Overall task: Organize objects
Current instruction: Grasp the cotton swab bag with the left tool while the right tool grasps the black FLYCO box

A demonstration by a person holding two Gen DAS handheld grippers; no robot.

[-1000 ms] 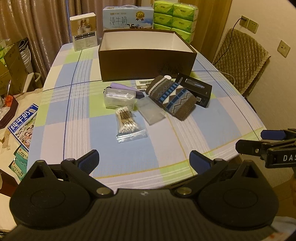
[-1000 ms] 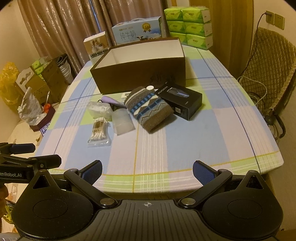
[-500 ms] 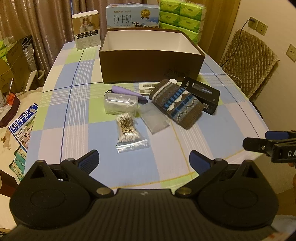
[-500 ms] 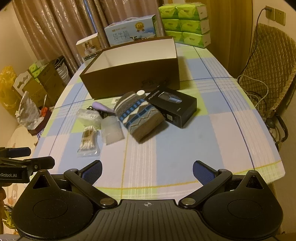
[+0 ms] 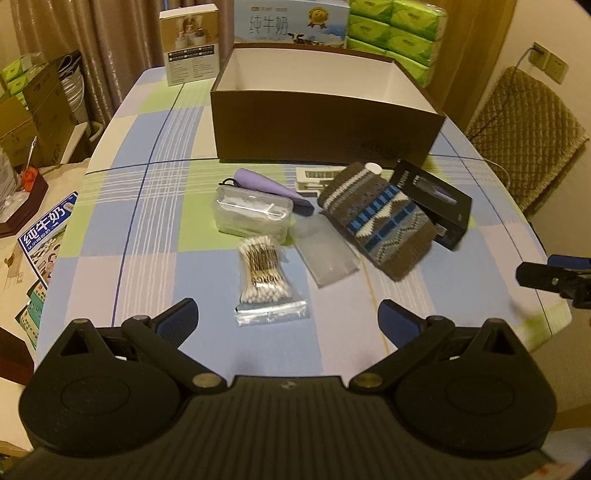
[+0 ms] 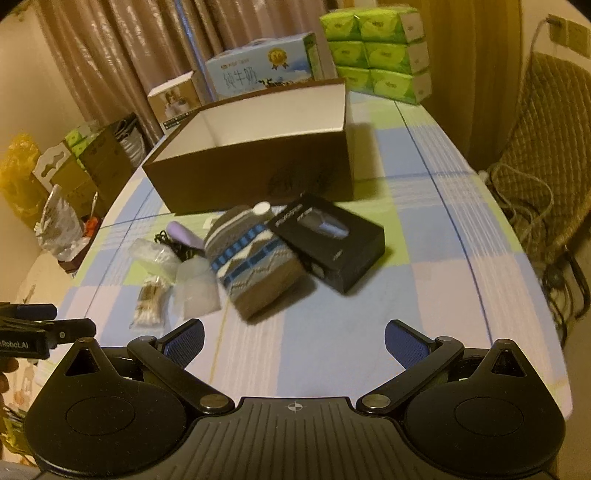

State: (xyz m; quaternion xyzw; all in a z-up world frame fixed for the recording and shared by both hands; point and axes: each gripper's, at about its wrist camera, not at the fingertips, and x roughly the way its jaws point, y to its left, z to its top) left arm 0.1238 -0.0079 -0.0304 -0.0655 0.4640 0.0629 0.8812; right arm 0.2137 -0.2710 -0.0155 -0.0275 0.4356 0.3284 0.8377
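Observation:
An open brown box point(image 5: 325, 129) point(image 6: 258, 173) with a white inside stands at the table's middle. In front of it lie a knitted brown-and-blue pouch point(image 5: 380, 218) point(image 6: 255, 262), a black product box point(image 5: 436, 199) point(image 6: 328, 240), a purple case point(image 5: 266, 186) point(image 6: 184, 234), a clear plastic container point(image 5: 251, 216), a bag of cotton swabs point(image 5: 264, 273) point(image 6: 149, 299) and a frosted pouch point(image 5: 325, 254) point(image 6: 195, 288). My left gripper point(image 5: 288, 319) is open and empty, just short of the swab bag. My right gripper point(image 6: 295, 341) is open and empty, short of the knitted pouch.
At the table's far end stand a small white carton point(image 5: 190, 44), a milk carton box point(image 5: 291, 22) and green tissue packs point(image 5: 395, 29). A woven chair point(image 5: 528, 129) is at the right. Cardboard boxes point(image 6: 92, 162) and papers point(image 5: 40, 240) are at the left.
Both grippers have moved forward over the table toward the pile of objects. Both stay open. Nothing on the table has moved.

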